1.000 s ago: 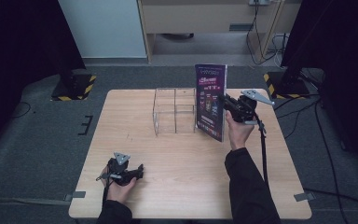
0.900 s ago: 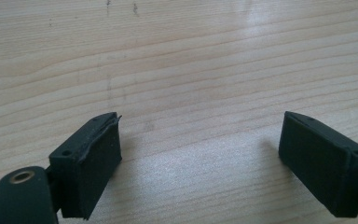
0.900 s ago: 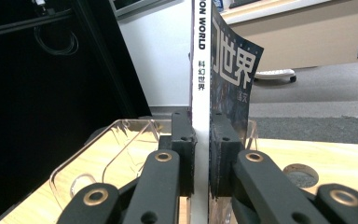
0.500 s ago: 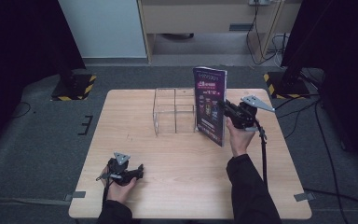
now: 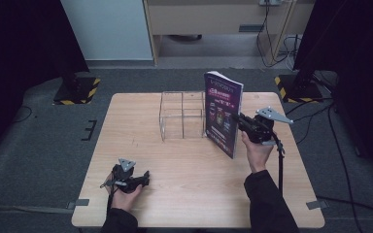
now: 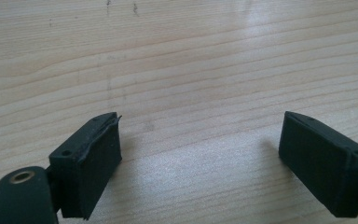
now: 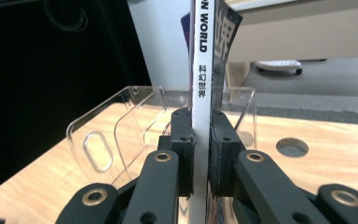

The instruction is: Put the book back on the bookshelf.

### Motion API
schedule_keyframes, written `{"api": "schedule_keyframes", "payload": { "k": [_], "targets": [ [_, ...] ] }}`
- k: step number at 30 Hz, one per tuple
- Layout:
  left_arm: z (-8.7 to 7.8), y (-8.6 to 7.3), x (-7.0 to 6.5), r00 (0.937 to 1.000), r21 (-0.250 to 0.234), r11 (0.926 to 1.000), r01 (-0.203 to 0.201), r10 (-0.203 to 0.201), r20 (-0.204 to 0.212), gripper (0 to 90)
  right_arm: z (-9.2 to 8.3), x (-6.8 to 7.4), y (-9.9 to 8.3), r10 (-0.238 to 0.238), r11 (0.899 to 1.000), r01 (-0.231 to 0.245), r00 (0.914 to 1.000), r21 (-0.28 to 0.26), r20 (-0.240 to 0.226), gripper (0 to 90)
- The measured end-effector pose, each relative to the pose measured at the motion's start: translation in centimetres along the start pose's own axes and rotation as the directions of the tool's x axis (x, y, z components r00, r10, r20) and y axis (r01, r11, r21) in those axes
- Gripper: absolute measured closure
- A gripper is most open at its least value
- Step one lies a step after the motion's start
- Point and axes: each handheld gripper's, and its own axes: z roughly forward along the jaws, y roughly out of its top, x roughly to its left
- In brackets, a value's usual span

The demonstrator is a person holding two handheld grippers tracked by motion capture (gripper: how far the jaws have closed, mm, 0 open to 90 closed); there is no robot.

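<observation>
High view shows the whole table (image 5: pixel 194 194), the clear rack (image 5: pixel 182 114) at its far middle and the magazine (image 5: pixel 223 114) held upright just right of it by the right gripper (image 5: pixel 238 119). Right gripper view adds the grip itself: both pads clamped on the magazine's white spine (image 7: pixel 200 107), the rack just behind. Left gripper (image 6: pixel 200 158) view shows its jaws spread wide over bare wood; in the high view it rests near the front left edge

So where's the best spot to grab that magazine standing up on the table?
By its white spine, coming from the side away from the clear rack. The magazine stands upright with its narrow spine facing outward, thin enough to sit between two jaws; the right gripper is already shut on it there.
</observation>
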Motion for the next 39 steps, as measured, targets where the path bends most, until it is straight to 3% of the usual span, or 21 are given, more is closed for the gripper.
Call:
{"api": "schedule_keyframes", "payload": {
  "k": [12,24,25,26,38,39],
  "targets": [
    [0.0,0.0,0.0,1.0,0.0,1.0,0.002,-0.002,0.0,11.8,-3.3,0.0,-2.0,-0.005,0.997,0.006,0.9999,0.081,-0.01,81.9],
    [0.0,0.0,0.0,1.0,0.001,1.0,0.001,-0.001,0.0,11.9,-5.0,-0.1,-4.1,-0.006,0.99,0.008,0.9999,0.141,-0.014,81.9],
    [-0.1,-0.1,-0.2,0.9997,0.015,0.9996,0.025,-0.025,0.006,11.9,-5.1,-0.1,-4.3,-0.013,0.989,0.015,0.9998,0.144,-0.013,81.9],
    [0.0,0.0,0.0,1.0,0.001,1.0,0.001,-0.001,0.0,11.9,-5.2,-0.1,-4.4,-0.008,0.989,0.01,0.9998,0.146,-0.018,81.9],
    [0.0,0.0,0.0,1.0,0.001,1.0,0.0,0.0,0.0,11.9,-5.4,0.8,-4.4,-0.048,0.989,0.051,0.9986,0.137,-0.02,78.9],
    [-0.1,-0.1,-0.2,0.9997,0.014,0.9996,0.025,-0.026,0.006,11.8,-5.3,0.9,-4.1,-0.045,0.99,0.048,0.9988,0.13,-0.019,78.0]
  ]
}}
